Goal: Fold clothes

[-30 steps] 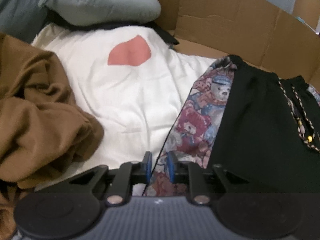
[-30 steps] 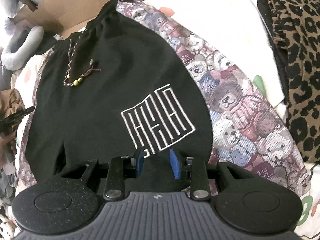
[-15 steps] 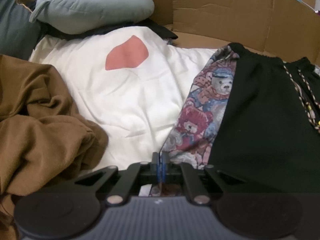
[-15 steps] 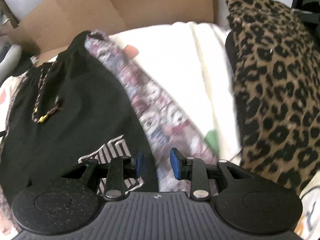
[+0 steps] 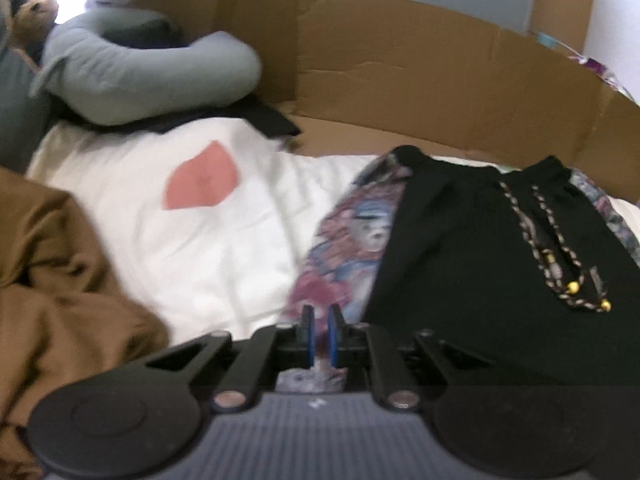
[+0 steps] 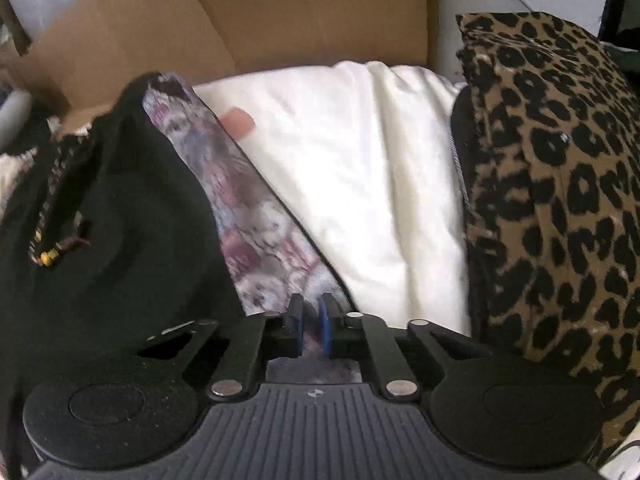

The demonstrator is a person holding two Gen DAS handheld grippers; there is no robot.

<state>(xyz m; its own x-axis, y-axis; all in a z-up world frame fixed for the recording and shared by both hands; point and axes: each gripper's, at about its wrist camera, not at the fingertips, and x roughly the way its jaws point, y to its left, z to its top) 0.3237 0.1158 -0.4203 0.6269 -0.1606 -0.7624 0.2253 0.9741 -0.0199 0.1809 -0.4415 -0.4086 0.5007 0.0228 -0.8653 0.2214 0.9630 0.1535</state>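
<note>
The black shorts (image 5: 472, 256) with teddy-bear print side panels lie flat on the white bedding (image 5: 224, 236); both grippers, left (image 5: 319, 334) and right (image 6: 310, 326), pinch the soft, limp panel hems, the best hold.

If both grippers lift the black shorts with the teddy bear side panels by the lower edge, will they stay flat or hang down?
The shorts will probably sag: they lie limp like soft fabric. Held only at the bear-print side panels by the left gripper and right gripper, the black middle likely droops. The beaded drawstring lies loose, so it may swing.
</note>
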